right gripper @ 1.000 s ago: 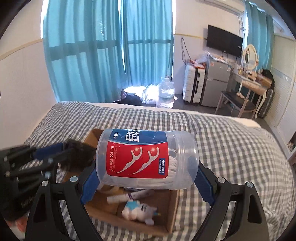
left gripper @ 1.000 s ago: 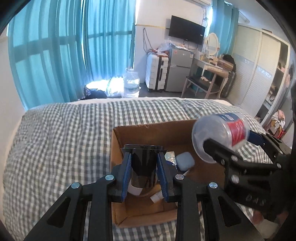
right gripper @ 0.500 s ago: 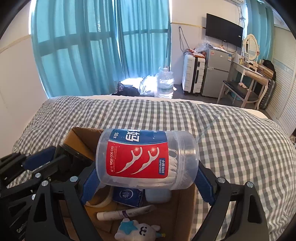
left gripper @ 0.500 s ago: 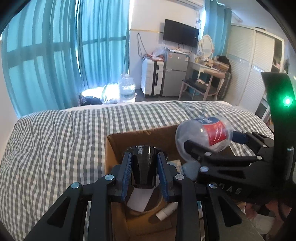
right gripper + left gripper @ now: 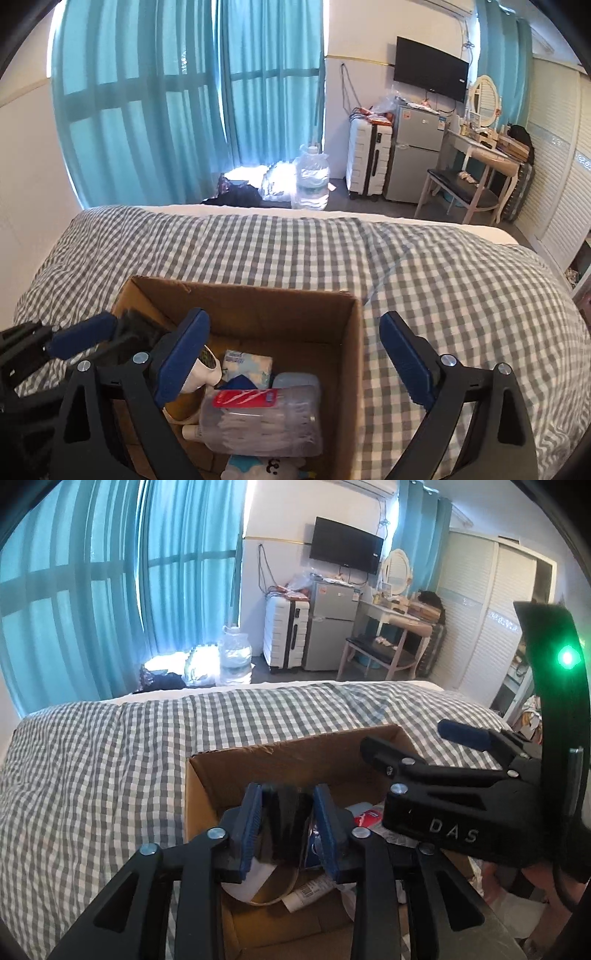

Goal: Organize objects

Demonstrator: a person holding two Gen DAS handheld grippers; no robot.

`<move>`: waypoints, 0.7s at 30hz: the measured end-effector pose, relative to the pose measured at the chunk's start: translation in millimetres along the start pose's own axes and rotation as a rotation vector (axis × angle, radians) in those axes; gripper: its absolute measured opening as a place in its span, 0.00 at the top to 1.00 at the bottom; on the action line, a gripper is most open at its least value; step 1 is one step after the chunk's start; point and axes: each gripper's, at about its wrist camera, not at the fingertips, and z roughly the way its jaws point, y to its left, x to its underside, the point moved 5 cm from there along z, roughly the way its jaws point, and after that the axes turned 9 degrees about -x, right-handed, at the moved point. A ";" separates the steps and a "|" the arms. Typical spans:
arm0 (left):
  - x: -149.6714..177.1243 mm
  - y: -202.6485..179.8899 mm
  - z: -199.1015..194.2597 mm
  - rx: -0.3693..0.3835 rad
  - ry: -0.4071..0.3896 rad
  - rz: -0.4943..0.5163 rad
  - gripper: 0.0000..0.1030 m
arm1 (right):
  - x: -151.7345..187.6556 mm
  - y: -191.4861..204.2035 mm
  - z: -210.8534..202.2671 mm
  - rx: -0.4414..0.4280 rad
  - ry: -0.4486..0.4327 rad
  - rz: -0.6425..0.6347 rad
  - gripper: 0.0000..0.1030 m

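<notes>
A brown cardboard box [image 5: 288,746] [image 5: 240,291] stands open on the checked bed. My left gripper [image 5: 288,823] hovers over its left part with a black cylinder [image 5: 286,823] [image 5: 136,332] between the blue pads. Its jaws are opening and the cylinder still sits between them. The clear floss jar with the red label [image 5: 258,417] [image 5: 365,818] lies on its side inside the box. My right gripper [image 5: 295,325] [image 5: 410,738] hangs above it. Its jaws are opening and have nothing between them.
Inside the box lie a tissue pack [image 5: 247,365], a pale blue case [image 5: 295,380], a tape roll [image 5: 273,897], a white tube [image 5: 306,897] and a plush toy [image 5: 258,469]. The grey checked bedspread [image 5: 443,280] spreads around the box. Past the bed are a suitcase, a small fridge and a desk.
The floss jar has left my right gripper and now lies in the box; those jaws stand wider. The left gripper's pads have parted slightly around the black cylinder, which sits lower.
</notes>
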 end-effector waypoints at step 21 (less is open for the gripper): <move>-46.9 2.3 -149.8 -0.155 -0.165 0.019 0.06 | -48.0 4.5 -177.0 0.009 -0.178 -0.013 0.02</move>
